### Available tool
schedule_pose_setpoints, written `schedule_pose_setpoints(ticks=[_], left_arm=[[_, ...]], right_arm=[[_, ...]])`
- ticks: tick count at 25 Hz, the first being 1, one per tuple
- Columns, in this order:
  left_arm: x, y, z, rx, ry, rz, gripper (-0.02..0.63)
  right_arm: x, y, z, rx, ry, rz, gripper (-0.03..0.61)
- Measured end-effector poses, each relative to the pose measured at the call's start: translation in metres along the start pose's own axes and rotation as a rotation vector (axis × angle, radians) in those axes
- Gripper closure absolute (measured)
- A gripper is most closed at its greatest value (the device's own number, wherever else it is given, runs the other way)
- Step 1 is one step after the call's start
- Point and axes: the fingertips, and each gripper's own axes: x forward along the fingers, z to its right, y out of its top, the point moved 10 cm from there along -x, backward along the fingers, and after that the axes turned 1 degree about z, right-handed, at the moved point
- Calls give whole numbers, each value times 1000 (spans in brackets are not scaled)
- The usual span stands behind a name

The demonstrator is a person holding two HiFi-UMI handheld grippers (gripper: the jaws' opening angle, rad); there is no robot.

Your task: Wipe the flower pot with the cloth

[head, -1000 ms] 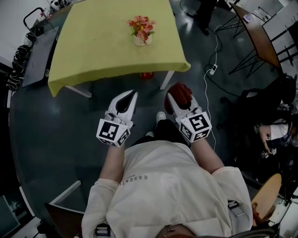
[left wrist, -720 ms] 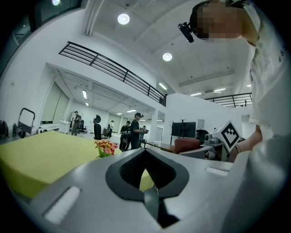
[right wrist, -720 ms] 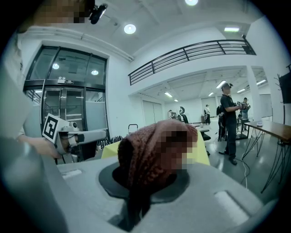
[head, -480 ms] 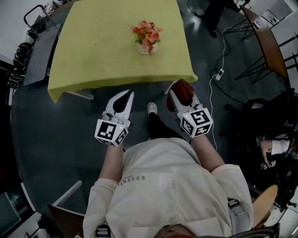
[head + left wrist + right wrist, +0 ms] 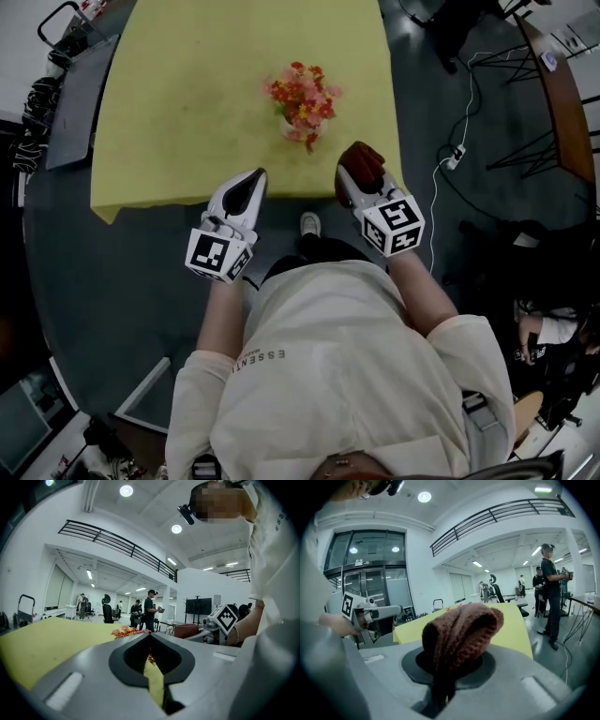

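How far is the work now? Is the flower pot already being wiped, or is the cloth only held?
Done: the cloth is picked up, the right gripper shut on it. In hand: both grippers are at the near edge of the yellow table, the left gripper shut and empty. Left: all the wiping; the cloth is apart from the flower pot, which stands further in.

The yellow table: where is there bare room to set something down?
Left of the flower pot, the yellow table is bare to its left edge, and the far side too. Right of the pot only a narrow strip is free. The near edge is crowded: left gripper, and right gripper with the cloth.
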Motion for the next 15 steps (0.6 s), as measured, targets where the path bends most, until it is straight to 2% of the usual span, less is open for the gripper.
schedule_pose_setpoints(ticks=[6, 10, 15], left_arm=[[36, -31, -28, -21, 15, -67, 597], [58, -49, -44, -47, 13, -106, 597], [91, -69, -63, -72, -10, -137, 598]], right_arm=[[55, -18, 28, -17, 18, -144, 534], [82, -33, 34, 26, 51, -223, 534], [111, -45, 35, 24, 98, -308, 534]])
